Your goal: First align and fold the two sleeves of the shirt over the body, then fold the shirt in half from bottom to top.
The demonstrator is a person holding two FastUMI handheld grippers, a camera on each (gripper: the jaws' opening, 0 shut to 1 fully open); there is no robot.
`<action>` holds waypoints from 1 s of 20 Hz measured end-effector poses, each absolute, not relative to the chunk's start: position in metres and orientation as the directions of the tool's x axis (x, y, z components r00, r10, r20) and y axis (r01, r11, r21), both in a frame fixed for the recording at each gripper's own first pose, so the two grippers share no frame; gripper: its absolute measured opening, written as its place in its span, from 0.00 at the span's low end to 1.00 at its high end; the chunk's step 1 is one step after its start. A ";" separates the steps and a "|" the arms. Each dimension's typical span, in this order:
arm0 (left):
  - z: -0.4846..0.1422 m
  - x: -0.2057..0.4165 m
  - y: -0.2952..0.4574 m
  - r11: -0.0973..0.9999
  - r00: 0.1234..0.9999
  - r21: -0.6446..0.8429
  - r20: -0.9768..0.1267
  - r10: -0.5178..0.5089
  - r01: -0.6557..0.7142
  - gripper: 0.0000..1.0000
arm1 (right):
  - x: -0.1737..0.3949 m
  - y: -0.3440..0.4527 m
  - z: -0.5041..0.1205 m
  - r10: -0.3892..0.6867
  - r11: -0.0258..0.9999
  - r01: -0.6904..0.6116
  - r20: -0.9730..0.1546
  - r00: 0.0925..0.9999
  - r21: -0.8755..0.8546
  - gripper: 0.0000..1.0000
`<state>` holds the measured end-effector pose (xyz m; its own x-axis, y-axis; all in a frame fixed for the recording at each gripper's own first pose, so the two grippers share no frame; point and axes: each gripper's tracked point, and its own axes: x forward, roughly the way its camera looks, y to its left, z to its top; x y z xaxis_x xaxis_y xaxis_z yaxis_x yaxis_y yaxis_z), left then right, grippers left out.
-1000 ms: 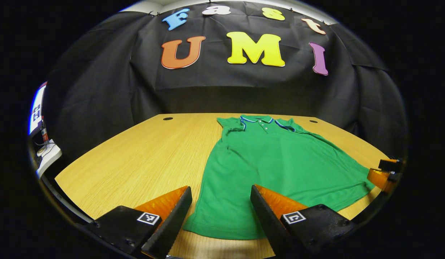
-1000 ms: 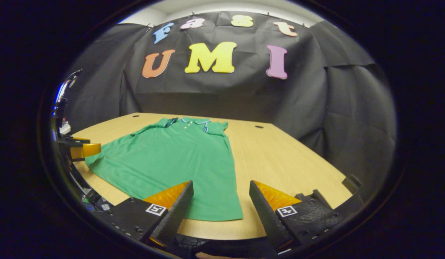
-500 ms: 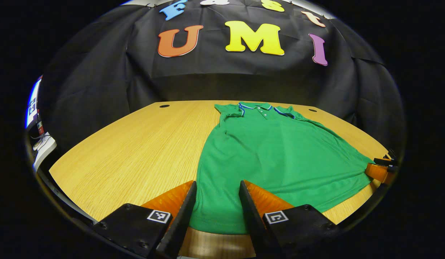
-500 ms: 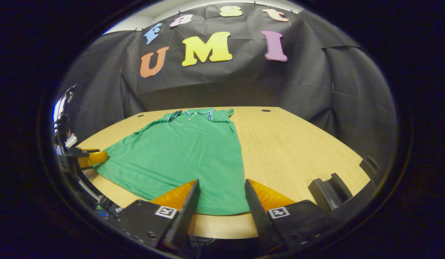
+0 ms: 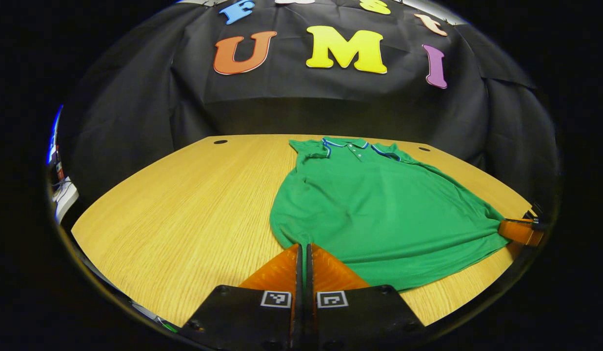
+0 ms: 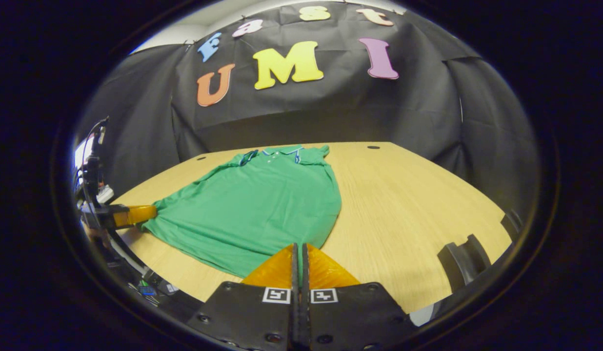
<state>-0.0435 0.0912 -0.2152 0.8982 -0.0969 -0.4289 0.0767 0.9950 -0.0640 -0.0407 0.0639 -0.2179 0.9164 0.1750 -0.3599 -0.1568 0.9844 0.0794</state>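
Green shirt (image 5: 379, 209) sleeves look folded, L gripper (image 5: 304, 253) & R gripper (image 6: 299, 251) each clamped on a hem corner; next: lift both evenly toward collar (image 5: 357, 145).

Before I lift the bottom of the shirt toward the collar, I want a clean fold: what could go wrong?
The left gripper and right gripper each pinch only a corner of the shirt, so:
1. A corner may slip out of the jaws.
2. The hem between them may sag and crease.
3. The folded sleeves could shift on the table.
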 end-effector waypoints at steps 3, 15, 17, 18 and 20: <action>-0.201 -0.037 0.092 0.997 0.907 -0.040 -0.413 -0.083 0.073 0.06 | -0.033 0.068 -0.201 0.187 0.982 -0.177 -0.341 0.921 0.059 0.00; -0.116 0.063 0.088 0.993 0.958 -0.048 -0.261 -0.118 0.109 0.06 | 0.062 0.067 -0.095 0.181 0.983 -0.179 -0.181 0.967 0.029 0.00; -0.105 0.094 0.088 0.991 0.964 -0.071 -0.237 -0.125 0.111 0.06 | 0.089 0.070 -0.083 0.184 0.983 -0.185 -0.183 0.966 0.011 0.00; -0.100 0.111 0.087 0.991 0.967 -0.081 -0.221 -0.125 0.110 0.06 | 0.103 0.073 -0.078 0.188 0.982 -0.190 -0.189 0.964 0.008 0.00; -0.092 0.145 0.087 0.989 0.972 -0.098 -0.198 -0.129 0.112 0.06 | 0.135 0.077 -0.062 0.185 0.982 -0.188 -0.176 0.967 -0.003 0.00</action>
